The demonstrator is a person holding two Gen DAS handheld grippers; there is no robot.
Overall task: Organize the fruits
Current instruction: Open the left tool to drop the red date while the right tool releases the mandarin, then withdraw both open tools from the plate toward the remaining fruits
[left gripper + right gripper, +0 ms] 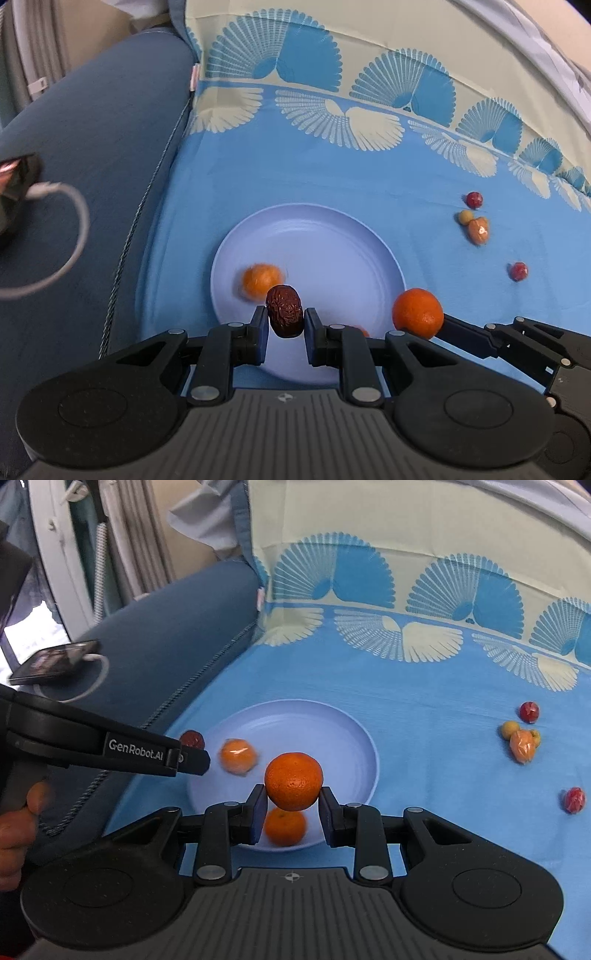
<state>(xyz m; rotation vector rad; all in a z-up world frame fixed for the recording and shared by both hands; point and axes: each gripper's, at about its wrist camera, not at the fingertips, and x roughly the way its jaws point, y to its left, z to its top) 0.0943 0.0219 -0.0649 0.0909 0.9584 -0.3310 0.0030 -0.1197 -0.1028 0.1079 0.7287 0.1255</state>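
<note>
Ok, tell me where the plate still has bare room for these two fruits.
The plate's far and right side is bare. Its near-left is crowded: one tangerine there, another at the near rim.

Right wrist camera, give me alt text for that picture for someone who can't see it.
The right gripper holds a tangerine between its fingers above a pale blue plate that already has two tangerines on it. The left gripper reaches in from the left with a red date, and small fruits lie scattered on the blue cloth to the right.
</note>
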